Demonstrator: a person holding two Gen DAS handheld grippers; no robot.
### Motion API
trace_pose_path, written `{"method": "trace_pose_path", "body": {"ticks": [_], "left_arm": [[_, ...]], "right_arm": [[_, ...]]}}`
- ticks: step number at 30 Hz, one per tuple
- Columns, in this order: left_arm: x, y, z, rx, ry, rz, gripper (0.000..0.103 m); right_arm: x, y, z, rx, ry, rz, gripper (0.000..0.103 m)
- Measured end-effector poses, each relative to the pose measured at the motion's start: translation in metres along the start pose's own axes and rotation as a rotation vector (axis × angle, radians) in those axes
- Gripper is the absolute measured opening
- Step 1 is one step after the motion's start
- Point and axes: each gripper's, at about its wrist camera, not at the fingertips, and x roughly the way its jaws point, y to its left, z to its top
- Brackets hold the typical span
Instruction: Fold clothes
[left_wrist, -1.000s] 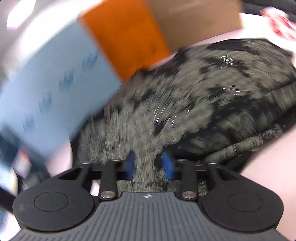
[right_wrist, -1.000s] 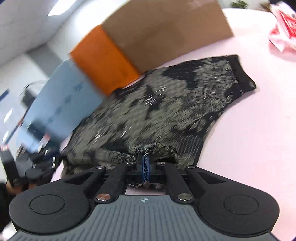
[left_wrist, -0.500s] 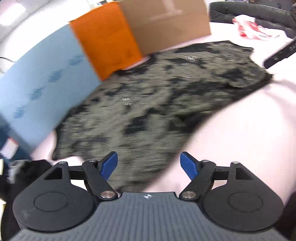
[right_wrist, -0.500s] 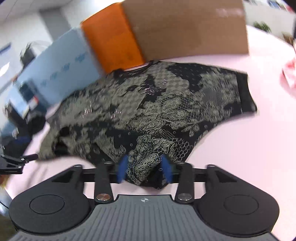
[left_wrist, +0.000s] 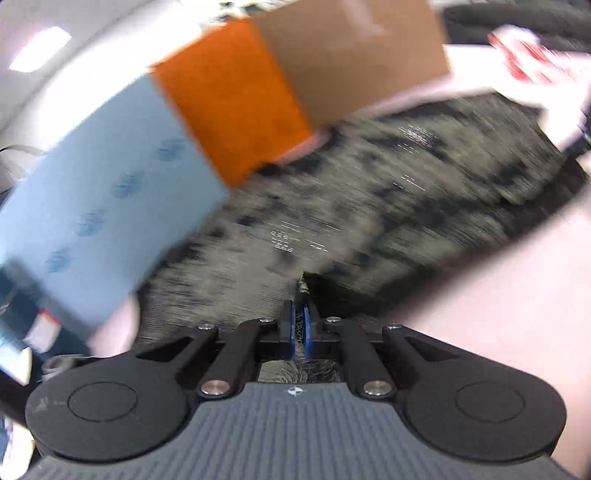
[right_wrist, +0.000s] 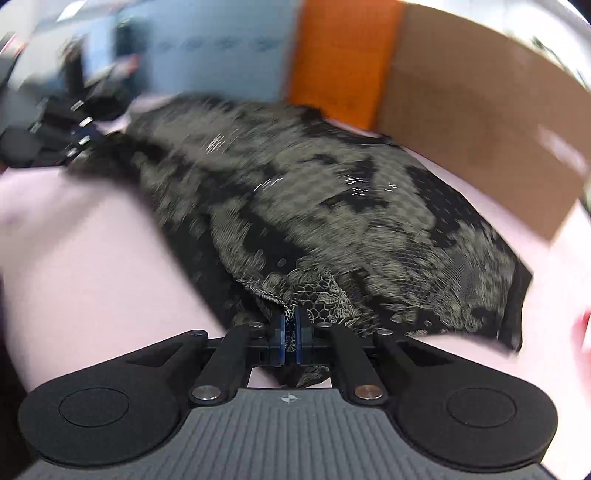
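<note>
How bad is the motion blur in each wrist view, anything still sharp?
Left wrist view: heavy streaking across the black-and-beige patterned garment and the blue, orange and brown panels; only the left gripper is crisp. Right wrist view: fabric near the right gripper is sharp, with blur growing toward the edges.

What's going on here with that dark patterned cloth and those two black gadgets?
A person is folding a patterned shirt on a pink table, using a hand-held gripping tool in each hand. The right tool is shut on a fold of the shirt's near edge. The left tool is closing, with fabric pinched between its pads, at the shirt's other end. The shirt lies mostly spread out, not yet folded over. Orange, blue and cardboard panels stand behind it.
</note>
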Motion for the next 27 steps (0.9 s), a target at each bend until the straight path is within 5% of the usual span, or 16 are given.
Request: {"method": "trace_pose_path", "body": {"ticks": [6,8,10,12,14,18,20,21,27], "left_arm": [[0.029,0.058,-0.006,-0.068,0.153,0.237,0.010],[0.027,0.063,-0.012,-0.106,0.165,0.201,0.027],[0.019,0.054,-0.015,-0.113,0.132,0.120,0.069],[0.009,0.034,-0.013,-0.083,0.079,0.033,0.084],[0.001,0.011,-0.005,-0.078,0.054,-0.084,0.084],[0.015,-0.046,0.003,0.058,0.079,-0.132,0.084],[0.029,-0.062,0.000,0.097,0.119,-0.100,0.045],[0.034,-0.059,-0.001,0.072,0.137,-0.101,0.002],[0.003,-0.009,-0.001,-0.003,0.052,-0.034,0.001]], "right_arm": [[0.005,-0.040,0.006,0.211,-0.037,-0.019,0.005],[0.009,-0.041,0.008,0.199,-0.032,-0.015,0.005],[0.012,-0.042,0.008,0.194,-0.025,-0.005,0.005],[0.015,-0.042,0.007,0.191,-0.018,0.002,0.005],[0.018,-0.042,0.007,0.196,-0.012,0.007,0.005],[0.020,-0.039,0.006,0.193,0.001,0.013,0.005],[0.021,-0.038,0.006,0.196,0.007,0.012,0.005],[0.021,-0.039,0.005,0.204,0.009,0.013,0.005],[0.010,-0.044,0.005,0.286,-0.003,0.051,0.005]]}}
